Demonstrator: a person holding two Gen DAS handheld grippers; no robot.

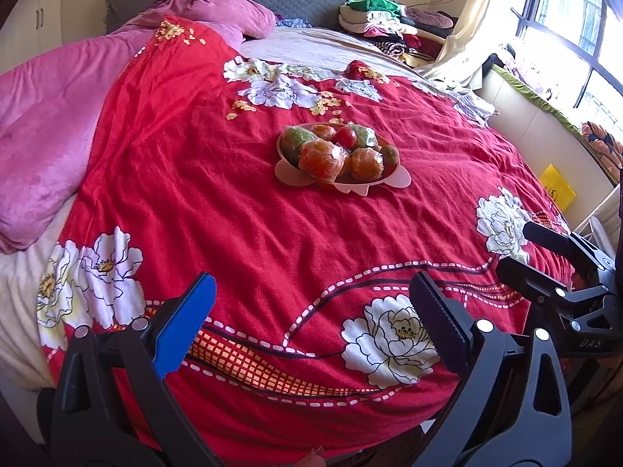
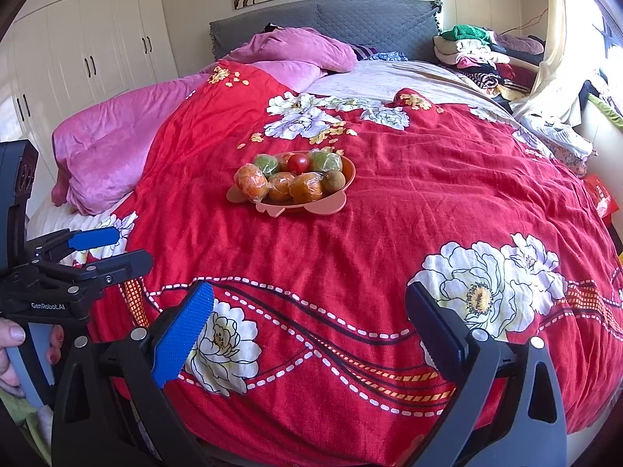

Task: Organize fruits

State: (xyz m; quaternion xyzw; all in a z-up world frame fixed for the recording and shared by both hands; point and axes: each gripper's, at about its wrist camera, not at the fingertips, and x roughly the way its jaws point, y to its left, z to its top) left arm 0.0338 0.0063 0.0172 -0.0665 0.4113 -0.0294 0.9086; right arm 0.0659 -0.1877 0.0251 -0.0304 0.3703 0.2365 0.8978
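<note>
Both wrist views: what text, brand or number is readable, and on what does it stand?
"GenRobot.AI": on the black body of the left tool, right wrist view.
"DAS": on the black body of the right tool, left wrist view; it may be cut off.
Yellow bag: dark print, too small to read.
Red bag: print too blurred to read.

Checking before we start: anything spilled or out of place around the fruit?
Nothing spilled. All the fruit sits in the pink bowl on the red bedspread; most pieces are in plastic wrap. Both grippers are open and empty.
</note>
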